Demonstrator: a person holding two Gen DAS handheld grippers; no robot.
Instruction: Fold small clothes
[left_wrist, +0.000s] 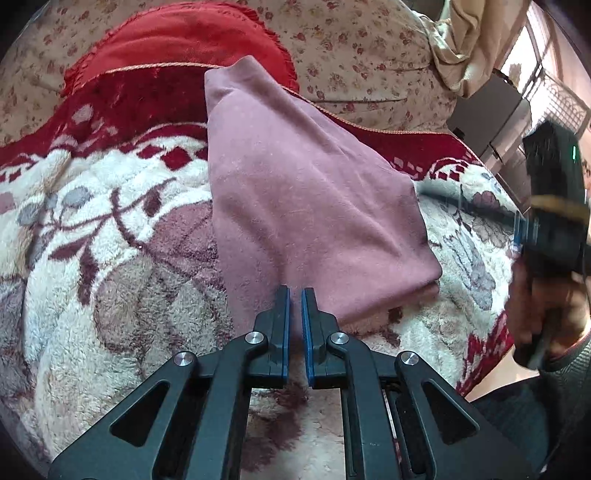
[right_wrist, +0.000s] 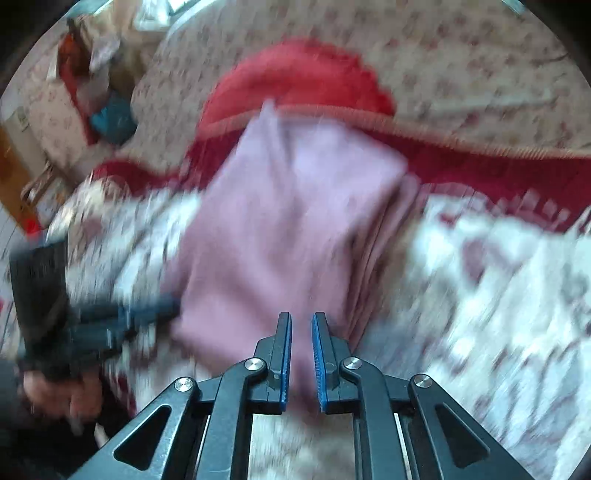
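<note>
Garment (left_wrist: 295, 206), mauve and already doubled over, lies on the fleecy patterned blanket (left_wrist: 110, 229) that serves as my folding surface; its far end reaches the red border near the red cushion (left_wrist: 177, 40). In the left wrist view I hold the left gripper (left_wrist: 295, 295) at the near edge of the cloth, pads almost together with only a thin slit between them. Fabric shows behind that slit, but I cannot tell whether any of it is pinched or merely lies underneath. I judge this position to be a steadying one, keeping the near hem in place while the fold is squared.

In the right wrist view the right gripper (right_wrist: 302, 321) also hovers over the near edge, jaws nearly closed, with nothing visibly clamped between the blue pads; the stacked layers along the cloth's right side suggest a fold just laid down.

The right wrist view is heavily smeared, so layer count and edge alignment are uncertain. Each gripper appears in the other's view only as a dark blur at the frame edge, with a hand (left_wrist: 546, 306) partly cut off.
</note>
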